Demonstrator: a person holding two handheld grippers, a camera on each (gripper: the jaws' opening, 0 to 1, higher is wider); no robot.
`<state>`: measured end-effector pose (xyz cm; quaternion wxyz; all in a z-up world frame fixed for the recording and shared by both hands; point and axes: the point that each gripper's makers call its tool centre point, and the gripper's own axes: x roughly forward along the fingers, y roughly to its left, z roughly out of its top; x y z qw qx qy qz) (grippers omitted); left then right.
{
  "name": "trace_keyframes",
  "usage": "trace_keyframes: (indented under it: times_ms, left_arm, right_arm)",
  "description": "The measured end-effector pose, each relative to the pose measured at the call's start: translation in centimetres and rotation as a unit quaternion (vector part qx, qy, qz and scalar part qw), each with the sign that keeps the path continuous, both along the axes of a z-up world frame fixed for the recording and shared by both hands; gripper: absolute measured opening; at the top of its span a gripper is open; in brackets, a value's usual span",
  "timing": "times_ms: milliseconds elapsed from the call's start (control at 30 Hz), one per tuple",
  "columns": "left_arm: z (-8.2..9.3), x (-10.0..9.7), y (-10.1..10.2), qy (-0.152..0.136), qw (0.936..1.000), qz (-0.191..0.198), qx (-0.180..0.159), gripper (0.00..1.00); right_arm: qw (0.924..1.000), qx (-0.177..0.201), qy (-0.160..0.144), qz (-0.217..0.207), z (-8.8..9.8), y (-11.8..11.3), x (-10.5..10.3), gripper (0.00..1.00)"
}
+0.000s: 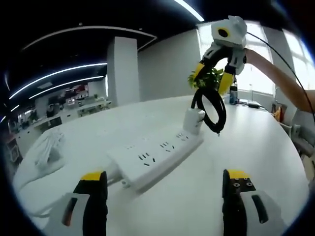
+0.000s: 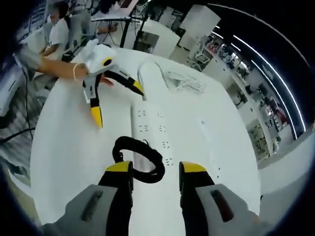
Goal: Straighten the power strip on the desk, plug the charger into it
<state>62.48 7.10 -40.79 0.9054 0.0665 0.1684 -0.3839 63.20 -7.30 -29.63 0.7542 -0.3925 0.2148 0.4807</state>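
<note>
My right gripper (image 1: 212, 78) hangs just above the charger (image 1: 193, 121) on the power strip (image 1: 157, 158) (jaws apart, holding nothing); left gripper (image 1: 165, 189) wide open

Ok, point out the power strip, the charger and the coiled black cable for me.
Power strip (image 1: 157, 157), left gripper view, on its socket face.
Charger (image 1: 193, 119), left gripper view, on its white body.
Black cable (image 1: 216, 110), left gripper view, on the coil's right side.
</note>
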Motion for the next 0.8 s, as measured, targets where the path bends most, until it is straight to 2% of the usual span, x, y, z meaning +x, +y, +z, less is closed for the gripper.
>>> trace_keyframes:
  times_ms: [100, 133, 167, 233, 333, 433, 500, 600, 733, 800]
  left_arm:
    - [0.2, 0.1, 0.2, -0.001, 1.0, 0.003, -0.004, 0.99]
    - [0.3, 0.1, 0.3, -0.002, 1.0, 0.004, -0.005, 0.99]
    - [0.4, 0.1, 0.4, -0.002, 1.0, 0.005, -0.006, 0.99]
    - [0.6, 0.3, 0.7, -0.002, 0.9999, 0.01, -0.012, 0.99]
    - [0.8, 0.5, 1.0, -0.003, 0.9997, 0.016, -0.016, 0.99]
    - [1.2, 0.5, 1.2, -0.006, 0.9996, 0.018, -0.022, 0.99]
    - [1.4, 0.6, 1.4, -0.008, 0.9994, 0.021, -0.027, 0.99]
    - [1.6, 0.8, 1.5, -0.009, 0.9992, 0.023, -0.03, 0.99]
    - [1.7, 0.8, 1.5, -0.011, 0.9992, 0.023, -0.03, 0.99]
    - [1.7, 0.8, 1.5, -0.012, 0.9992, 0.023, -0.029, 0.99]
  right_arm:
    - [0.9978, 0.066, -0.002, 0.008, 0.8, 0.7, -0.2, 0.36]
    - [0.9944, 0.105, 0.001, 0.009, 1.2, 1.1, -0.4, 0.36]
    - [0.9923, 0.123, 0.007, 0.012, 1.3, 1.2, -0.6, 0.36]
    - [0.9839, 0.177, 0.013, 0.019, 1.8, 1.7, -1.0, 0.36]
    - [0.9658, 0.258, 0.007, 0.024, 2.9, 2.2, -1.2, 0.36]
    - [0.9489, 0.315, -0.001, 0.017, 3.6, 2.2, -1.3, 0.37]
    - [0.9474, 0.32, -0.006, 0.011, 3.2, 2.0, -1.3, 0.39]
    - [0.9442, 0.329, -0.01, 0.007, 2.9, 2.1, -1.3, 0.48]
    - [0.9344, 0.356, -0.019, 0.002, 3.0, 2.7, -1.4, 0.57]
    - [0.9267, 0.375, -0.026, 0.0, 3.4, 2.9, -1.5, 0.61]
